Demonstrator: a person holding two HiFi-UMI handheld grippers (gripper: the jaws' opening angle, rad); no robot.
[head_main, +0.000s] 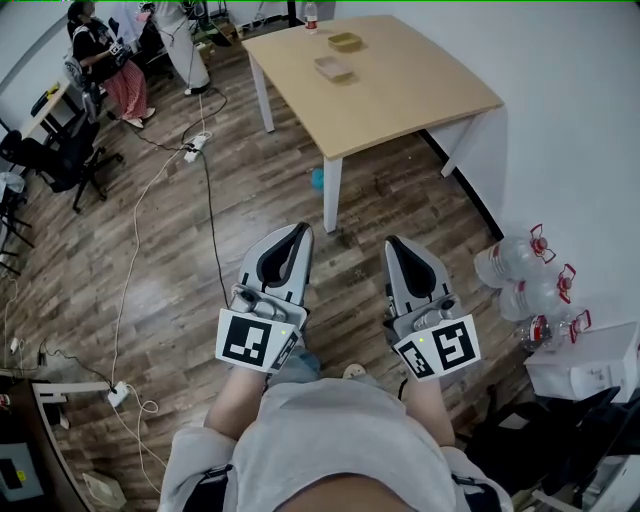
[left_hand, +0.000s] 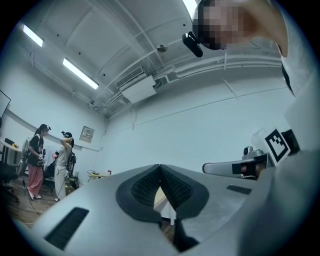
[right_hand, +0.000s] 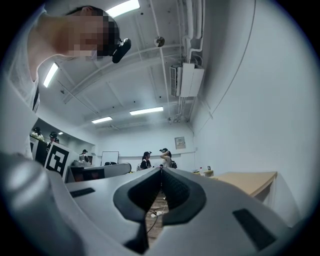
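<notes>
Two hand-held claws, seen from the head view, are raised side by side over the wood-plank floor (head_main: 150, 260), well short of a light wooden tabletop (head_main: 400, 95). The left claw (head_main: 298, 232) has its jaws closed tip to tip with nothing between them; its own view (left_hand: 160, 168) shows the ribbed pads meeting along one seam. The right claw (head_main: 393, 243) is likewise fully closed and empty, its pads pressed together in its own view (right_hand: 161, 170). Each carries a marker cube at the rear, close to the person's grey shirt.

On the tabletop, near its far left corner, lie a shallow olive container (head_main: 345, 42) and, just beside it toward the near edge, a tan tray (head_main: 333, 68). A small bottle (head_main: 311, 15) stands at the far edge. Large clear water jugs (head_main: 530, 280) with red handles lie against the right wall. A white cable runs across the floor to a power strip (head_main: 193, 150). People (head_main: 100, 55) are in the far left corner of the room.
</notes>
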